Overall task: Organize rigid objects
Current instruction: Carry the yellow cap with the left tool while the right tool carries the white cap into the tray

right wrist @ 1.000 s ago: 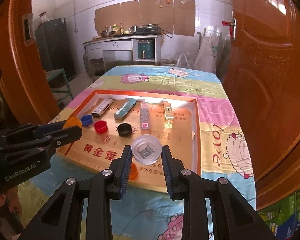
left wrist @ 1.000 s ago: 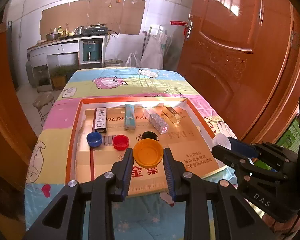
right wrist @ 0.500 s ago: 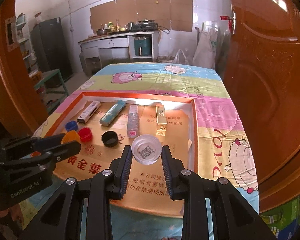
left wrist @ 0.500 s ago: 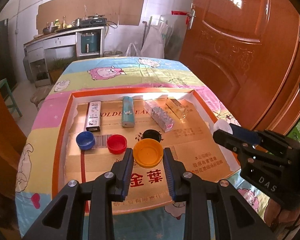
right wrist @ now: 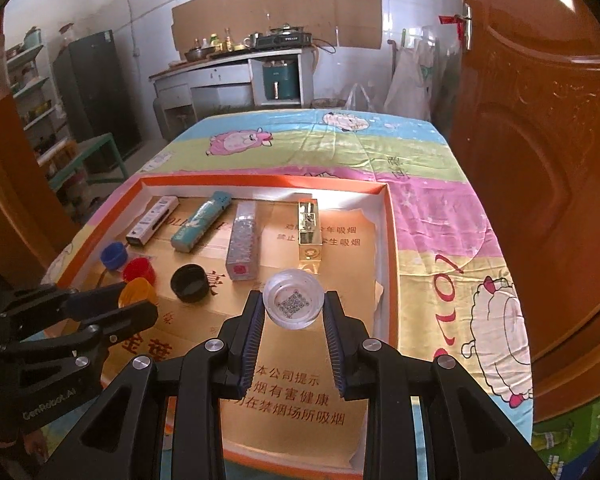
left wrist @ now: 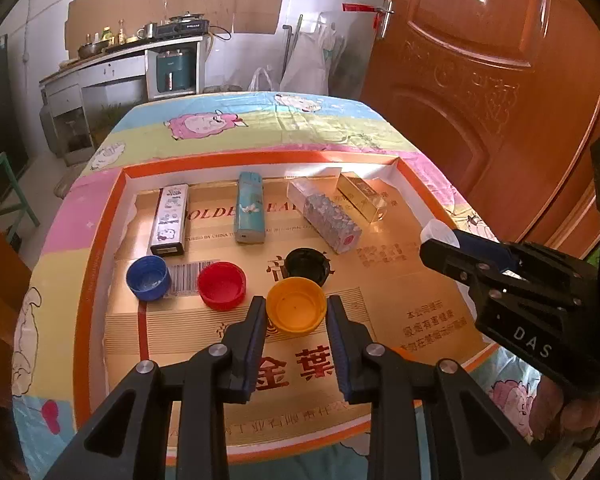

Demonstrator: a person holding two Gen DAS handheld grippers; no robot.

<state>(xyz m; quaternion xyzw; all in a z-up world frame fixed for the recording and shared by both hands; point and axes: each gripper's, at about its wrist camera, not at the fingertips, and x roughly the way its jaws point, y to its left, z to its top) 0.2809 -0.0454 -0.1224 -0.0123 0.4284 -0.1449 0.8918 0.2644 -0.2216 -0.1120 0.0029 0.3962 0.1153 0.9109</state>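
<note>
My left gripper [left wrist: 296,308] is shut on an orange cap [left wrist: 296,306], held over the front of an orange-rimmed tray [left wrist: 104,216]. My right gripper [right wrist: 294,304] is shut on a clear cap [right wrist: 294,303] with a QR code, over the tray's right half. In the tray, a blue cap [left wrist: 148,278], a red cap [left wrist: 222,285] and a black cap [left wrist: 307,266] form a row. Behind them lie a white box [left wrist: 170,220], a teal box [left wrist: 250,207], a patterned box [left wrist: 324,216] and a gold box [left wrist: 360,198]. The orange cap also shows in the right wrist view [right wrist: 138,290].
The tray lies on a table with a cartoon sheep cloth [left wrist: 236,124]. A wooden door [left wrist: 480,80] stands close on the right. A kitchen counter [right wrist: 228,76] is at the back, and a green stool [left wrist: 0,184] is left of the table.
Both grippers have moved forward over the tray with their caps still held. The left gripper now sits closer to the row of caps; the right has drawn nearer the gold box.
</note>
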